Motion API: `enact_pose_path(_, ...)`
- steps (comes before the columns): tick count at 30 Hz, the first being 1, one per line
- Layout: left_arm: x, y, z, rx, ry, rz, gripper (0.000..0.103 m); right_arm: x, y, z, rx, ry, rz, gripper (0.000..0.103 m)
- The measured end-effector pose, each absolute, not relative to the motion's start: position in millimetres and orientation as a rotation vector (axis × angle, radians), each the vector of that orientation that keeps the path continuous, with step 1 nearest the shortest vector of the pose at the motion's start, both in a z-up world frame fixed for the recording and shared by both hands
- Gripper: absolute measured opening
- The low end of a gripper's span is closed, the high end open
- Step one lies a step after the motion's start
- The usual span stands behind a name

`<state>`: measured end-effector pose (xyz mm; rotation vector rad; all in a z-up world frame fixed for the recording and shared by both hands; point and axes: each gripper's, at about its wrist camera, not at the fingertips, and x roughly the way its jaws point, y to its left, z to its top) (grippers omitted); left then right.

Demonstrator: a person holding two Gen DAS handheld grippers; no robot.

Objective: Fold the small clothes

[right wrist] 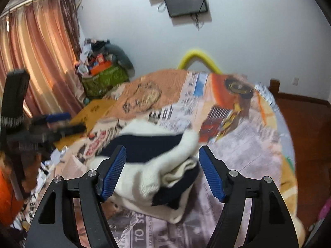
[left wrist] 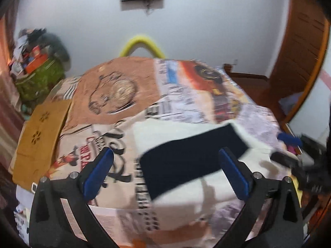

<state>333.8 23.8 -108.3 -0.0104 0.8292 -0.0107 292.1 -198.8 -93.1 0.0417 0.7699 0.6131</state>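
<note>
I'm in a home bedroom: a bed under a newsprint-pattern sheet, pink curtains at a window, a wall TV, a wooden door, and a clutter pile in the corner.

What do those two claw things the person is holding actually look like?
Both match. The left gripper and right gripper have black plastic Y-shaped frames with cut-out slots, silver round bolts at the joints, and two fingers faced with ribbed blue pads. No cables or markings are visible.

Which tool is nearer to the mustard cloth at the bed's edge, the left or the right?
Left. The left tool is beside the mustard cloth; the right tool is across the folded garment from it.
</note>
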Motion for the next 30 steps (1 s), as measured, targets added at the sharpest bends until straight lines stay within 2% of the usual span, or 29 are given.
enact_pose_path(6,383.6,65.7,-155.6,0.012,0.940,0.080,0.102,295.8,-198.6,-157.2,0.067,0.945,0.574,0.069)
enact_pose_path(9,408.2,76.7,-172.8,-0.012,0.970,0.079,0.102,292.0,-206.4,-172.1,0.093,0.965,0.574,0.069)
enact_pose_path(20,503.7,68.6,-220.4,-0.030,1.083,0.110,0.102,288.4,-213.2,-181.9,0.128,0.957,0.597,0.070)
enact_pose_path(22,512.4,59.7,-243.5,0.039,1.174,0.062,0.102,289.7,-214.5,-182.0,0.125,0.958,0.601,0.070)
enact_pose_path(25,500.3,54.0,-261.1,0.155,1.179,0.028,0.103,287.4,-216.0,-176.8,0.108,0.943,0.605,0.070)
enact_pose_path(30,477.5,77.3,-265.7,0.104,1.248,0.019,0.103,283.8,-220.7,-162.9,0.089,0.914,0.577,0.070)
